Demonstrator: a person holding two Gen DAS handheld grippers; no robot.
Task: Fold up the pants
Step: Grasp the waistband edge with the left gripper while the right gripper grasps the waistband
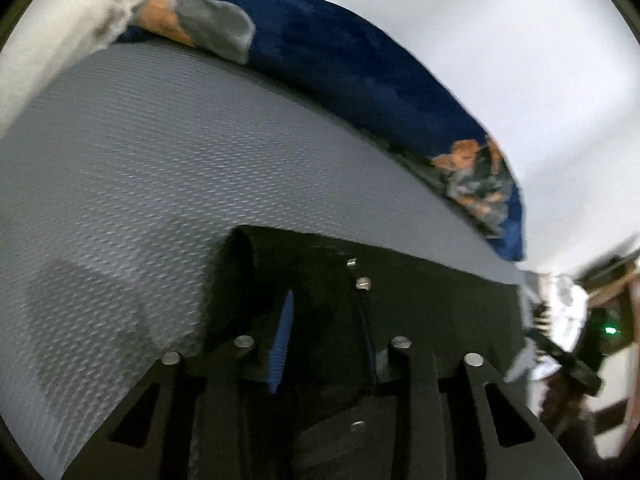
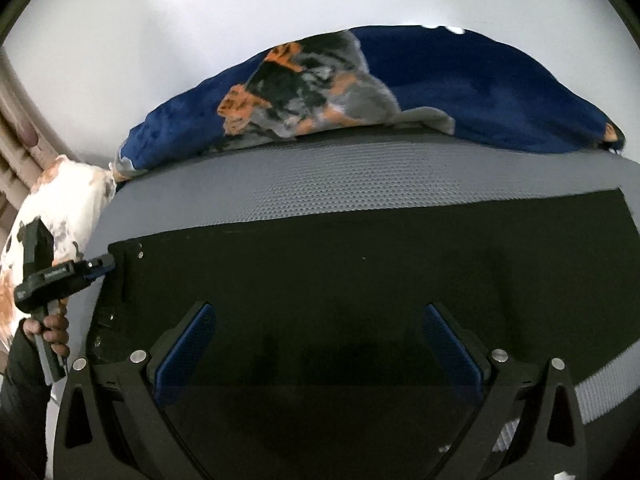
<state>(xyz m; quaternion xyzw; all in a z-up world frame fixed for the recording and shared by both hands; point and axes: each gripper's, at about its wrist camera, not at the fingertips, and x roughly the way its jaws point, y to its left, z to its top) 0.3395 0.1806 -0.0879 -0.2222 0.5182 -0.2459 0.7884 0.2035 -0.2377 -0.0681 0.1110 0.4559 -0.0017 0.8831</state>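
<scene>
Pants [image 2: 360, 280] black, flat on grey mat [image 2: 320, 192]. Left gripper [image 1: 324, 320] pinching waistband at 9 o'clock edge; right gripper [image 2: 320, 344] wide apart, holding nothing.

Nothing really readable anywhere, just a tiny strip of pale lettering on the side of the left gripper [image 2: 98, 266] in the right wrist view, way too small and blurry to make out.
</scene>
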